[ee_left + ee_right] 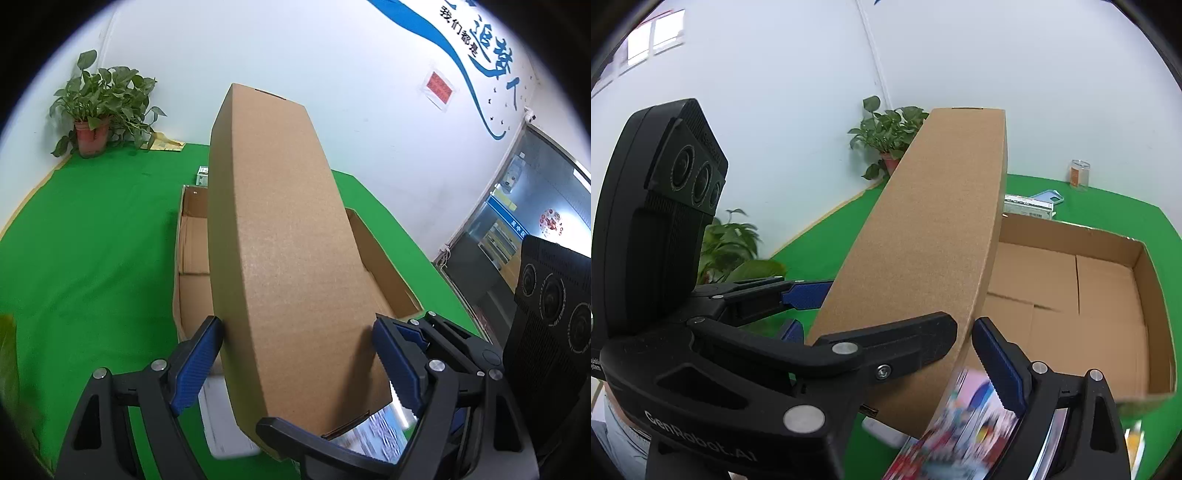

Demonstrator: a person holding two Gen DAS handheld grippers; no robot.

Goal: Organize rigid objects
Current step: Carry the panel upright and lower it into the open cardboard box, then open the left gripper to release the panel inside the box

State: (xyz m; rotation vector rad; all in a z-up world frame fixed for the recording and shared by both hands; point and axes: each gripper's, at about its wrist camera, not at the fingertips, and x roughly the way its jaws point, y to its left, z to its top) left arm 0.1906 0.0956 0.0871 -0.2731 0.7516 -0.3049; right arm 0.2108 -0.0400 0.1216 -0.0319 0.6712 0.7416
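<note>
A long closed cardboard box [280, 236] is held up in the air, tilted, above an open shallow cardboard tray [192, 254] on the green table. My left gripper [297, 354] is shut on its near end, one blue pad on each side. In the right wrist view the same box [931, 236] runs up and away, and my right gripper [964, 343] clamps its right edge. The left gripper's fingers [801, 291] show at its left side. The tray [1071, 288] lies to the right, holding nothing visible.
A potted plant [99, 110] stands at the far left corner. A small printed box [202, 175] lies beyond the tray, with a blue phone case [1047, 195] and a clear jar [1080, 175] nearby. Blurred colourful packages [960, 424] lie under the box.
</note>
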